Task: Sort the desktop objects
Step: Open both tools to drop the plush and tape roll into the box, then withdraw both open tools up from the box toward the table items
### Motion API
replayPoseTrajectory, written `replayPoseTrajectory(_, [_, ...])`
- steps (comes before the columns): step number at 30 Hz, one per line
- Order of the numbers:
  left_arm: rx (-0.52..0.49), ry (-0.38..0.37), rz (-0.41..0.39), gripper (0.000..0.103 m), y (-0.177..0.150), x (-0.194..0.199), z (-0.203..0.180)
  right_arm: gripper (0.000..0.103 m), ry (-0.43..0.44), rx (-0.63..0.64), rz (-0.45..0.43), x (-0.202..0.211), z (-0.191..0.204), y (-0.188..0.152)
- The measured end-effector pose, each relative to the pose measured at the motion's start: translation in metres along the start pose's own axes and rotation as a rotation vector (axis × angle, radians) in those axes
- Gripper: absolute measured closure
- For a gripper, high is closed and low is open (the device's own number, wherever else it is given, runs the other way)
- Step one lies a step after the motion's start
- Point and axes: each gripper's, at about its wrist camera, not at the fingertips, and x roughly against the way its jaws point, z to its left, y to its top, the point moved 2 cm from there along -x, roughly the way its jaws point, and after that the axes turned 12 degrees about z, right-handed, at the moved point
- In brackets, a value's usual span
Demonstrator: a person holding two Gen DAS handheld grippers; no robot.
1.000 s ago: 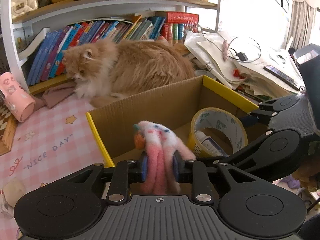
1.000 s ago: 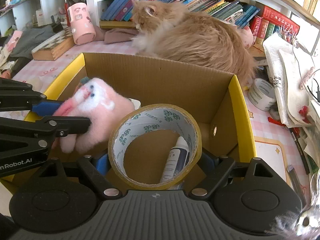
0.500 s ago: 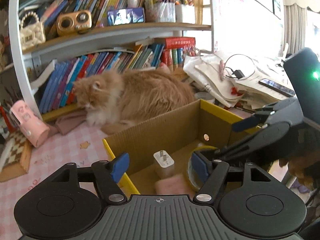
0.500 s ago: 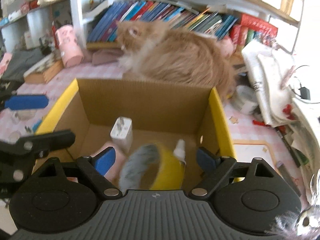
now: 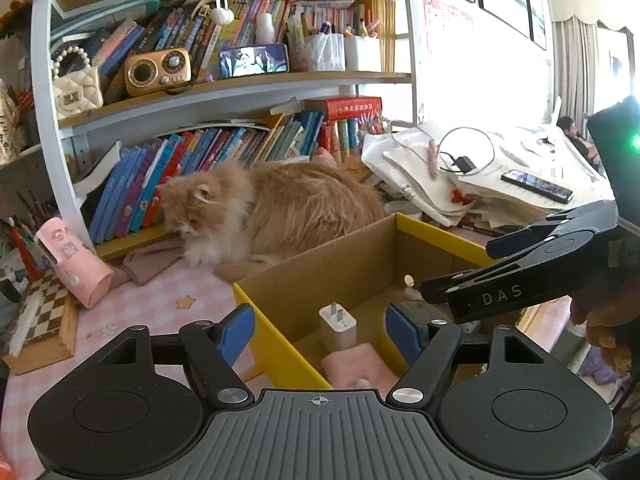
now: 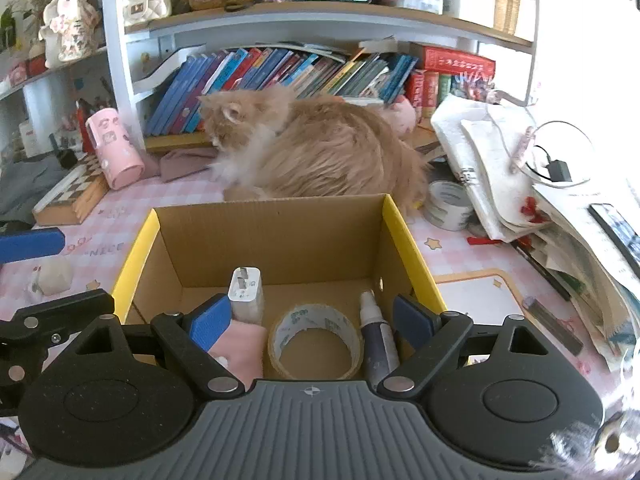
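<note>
Hovering over box (image 6: 404, 240), your both claws gape empty; spare tape roll (image 6: 448, 205) lies at 1 o'clock, right gripper (image 6: 312, 318) nearer.

Black left tool (image 5: 320, 334), blue pads (image 5: 236, 332), silver screws, ribbed grey housing, right tool (image 6: 314, 318) alike, lettered "DAS"

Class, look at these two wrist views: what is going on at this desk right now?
A person with two handheld grippers is sorting desk items into a cardboard box. Both the left gripper and the right gripper hang open and empty over it. Inside lie a white charger, a pink plush toy, a tape roll and a small bottle. A ginger cat sits behind the box, and another tape roll waits on the desk.
</note>
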Motion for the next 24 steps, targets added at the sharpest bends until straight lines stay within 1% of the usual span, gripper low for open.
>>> replayPoseTrajectory(8, [0.017,-0.036,-0.016,0.028,-0.017,0.017,0.01,0.016,-0.055,-0.073,-0.035,0.022,0.009,-0.018])
replayPoseTrajectory(15, [0.029,-0.07,-0.004,0.028,-0.037,0.034,0.022,0.016,-0.094,-0.135,-0.057,0.042,0.021,-0.038])
replayPoseTrajectory(24, [0.024,-0.096,0.014,0.028,-0.065,0.059,0.036,0.016,-0.114,-0.17,-0.032,0.063,0.056,-0.073])
